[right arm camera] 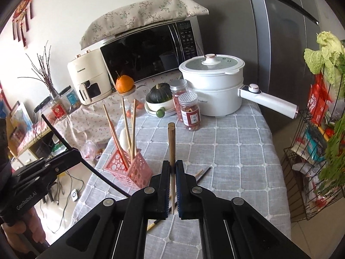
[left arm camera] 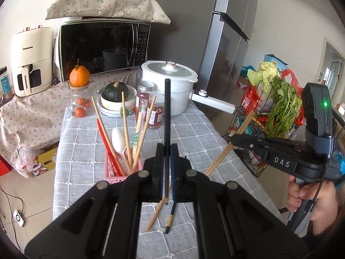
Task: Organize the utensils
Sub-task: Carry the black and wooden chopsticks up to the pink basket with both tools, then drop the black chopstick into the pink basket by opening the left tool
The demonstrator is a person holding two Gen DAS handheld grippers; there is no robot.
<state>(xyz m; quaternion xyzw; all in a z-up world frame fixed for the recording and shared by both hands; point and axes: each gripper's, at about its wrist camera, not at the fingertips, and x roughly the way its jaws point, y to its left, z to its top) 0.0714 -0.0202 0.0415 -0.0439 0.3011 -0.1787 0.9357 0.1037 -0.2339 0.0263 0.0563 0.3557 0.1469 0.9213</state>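
My left gripper [left arm camera: 167, 151] is shut on a black chopstick [left arm camera: 167, 108], held upright above the table just right of the pink basket [left arm camera: 112, 170]. It also shows in the right wrist view [right arm camera: 71, 154]. My right gripper [right arm camera: 171, 168] is shut on wooden chopsticks [right arm camera: 171, 142], held upright; it shows in the left wrist view [left arm camera: 234, 140]. The pink basket [right arm camera: 138, 172] holds several wooden chopsticks [left arm camera: 125, 125], a red utensil [left arm camera: 105, 138] and a white spoon [left arm camera: 118, 139]. A wooden chopstick [left arm camera: 154, 215] and a black chopstick [left arm camera: 170, 218] lie on the grey tablecloth.
A white electric pot [right arm camera: 213, 86] with a long handle, two jars [right arm camera: 189, 112], a bowl with a dark squash [right arm camera: 158, 97] and a jar topped by an orange [left arm camera: 79, 92] stand at the table's back. A wire rack with greens [right arm camera: 323, 151] stands right of the table.
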